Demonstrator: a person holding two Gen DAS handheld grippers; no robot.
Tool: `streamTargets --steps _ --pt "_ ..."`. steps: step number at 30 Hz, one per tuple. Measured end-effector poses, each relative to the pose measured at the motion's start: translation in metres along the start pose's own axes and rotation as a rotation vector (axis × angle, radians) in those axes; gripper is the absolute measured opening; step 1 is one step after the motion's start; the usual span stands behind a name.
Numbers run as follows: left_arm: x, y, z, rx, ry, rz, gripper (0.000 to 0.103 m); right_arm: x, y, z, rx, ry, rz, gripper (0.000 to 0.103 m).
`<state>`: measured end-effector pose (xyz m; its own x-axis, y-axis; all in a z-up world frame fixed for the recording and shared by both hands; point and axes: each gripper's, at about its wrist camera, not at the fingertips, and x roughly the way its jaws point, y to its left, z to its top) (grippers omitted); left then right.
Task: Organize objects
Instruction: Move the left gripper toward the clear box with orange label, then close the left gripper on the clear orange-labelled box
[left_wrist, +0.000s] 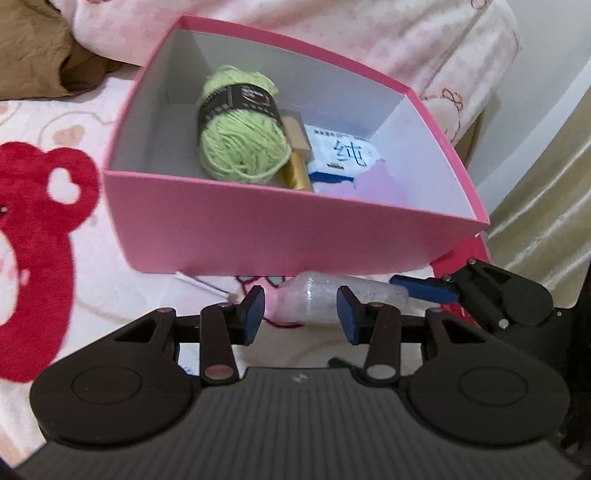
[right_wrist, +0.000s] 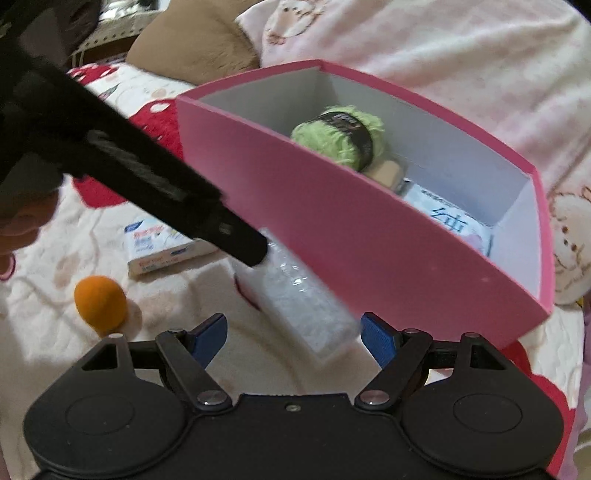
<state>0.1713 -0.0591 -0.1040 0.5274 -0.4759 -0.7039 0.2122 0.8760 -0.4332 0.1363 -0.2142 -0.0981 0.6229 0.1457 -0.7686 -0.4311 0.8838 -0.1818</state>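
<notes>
Both tools hung open over a clear plastic bottle (right_wrist: 299, 299) lying on the bed beside the pink box (right_wrist: 369, 236): right tool (right_wrist: 293, 338) straddling it, left tool (left_wrist: 301, 314) near its other end. Next, I judge: close, lift, drop it in.

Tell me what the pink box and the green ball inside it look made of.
Pink box: likely matte cardboard, with thin flat walls, crisp edges and a plain pale lining. Green ball: yarn, probably wool or acrylic, with fuzzy wound strands and a dark paper-like band.

Matt cardboard box (left_wrist: 229, 221), fuzzy yarn (left_wrist: 240, 147).
</notes>
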Motion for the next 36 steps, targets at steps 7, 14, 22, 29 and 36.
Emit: streamTargets --steps 7,14,22,29,36 --pt "0.005 -0.006 -0.014 0.006 0.061 -0.071 0.04 -0.008 0.011 -0.013 -0.027 -0.001 0.007 0.085" --pt "0.008 -0.01 -0.036 -0.036 0.178 -0.085 0.038 -0.023 0.01 -0.027 0.078 0.003 0.054 0.086" --pt "0.006 -0.011 -0.046 -0.029 0.188 -0.043 0.042 -0.028 -0.012 -0.047 0.359 0.046 0.086 0.092" --pt "0.004 -0.007 -0.042 -0.047 0.211 -0.037 0.053 -0.022 -0.013 -0.044 0.438 0.057 0.153 0.093" --pt "0.002 -0.007 -0.029 -0.035 0.174 -0.012 0.057 -0.019 -0.003 -0.028 0.368 0.058 0.135 0.094"
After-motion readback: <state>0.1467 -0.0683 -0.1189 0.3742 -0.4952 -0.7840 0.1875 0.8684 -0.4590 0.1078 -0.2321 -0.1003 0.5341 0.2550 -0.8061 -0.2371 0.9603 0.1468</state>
